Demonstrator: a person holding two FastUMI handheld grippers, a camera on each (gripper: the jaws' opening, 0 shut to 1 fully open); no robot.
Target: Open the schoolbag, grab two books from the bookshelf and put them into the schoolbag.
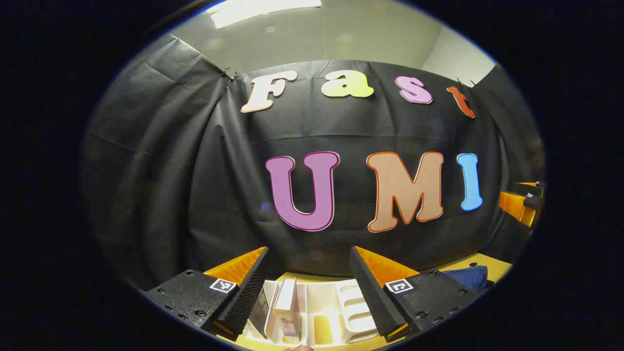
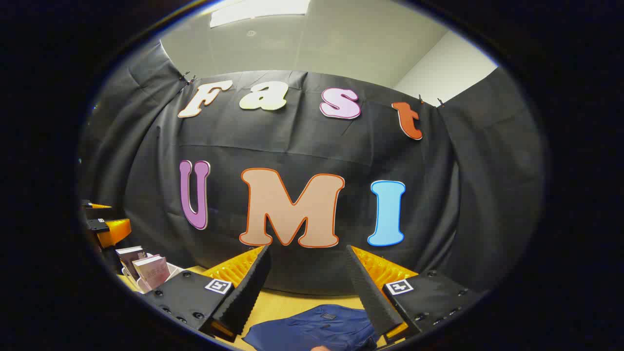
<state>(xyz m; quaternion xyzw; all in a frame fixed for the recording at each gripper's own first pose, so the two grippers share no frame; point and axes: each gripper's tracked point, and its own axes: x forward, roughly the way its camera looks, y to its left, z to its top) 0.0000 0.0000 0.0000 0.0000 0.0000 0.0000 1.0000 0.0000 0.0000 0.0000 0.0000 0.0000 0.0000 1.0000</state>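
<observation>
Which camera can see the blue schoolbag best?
The right gripper view: the schoolbag lies on the table straight ahead between the open fingers of the right gripper, with much of its top showing. In the left gripper view just a blue corner of it peeks out at the right.

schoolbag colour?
Dark navy blue. The schoolbag shows best in the right gripper view, lying on the yellow table between the open fingers.
</observation>
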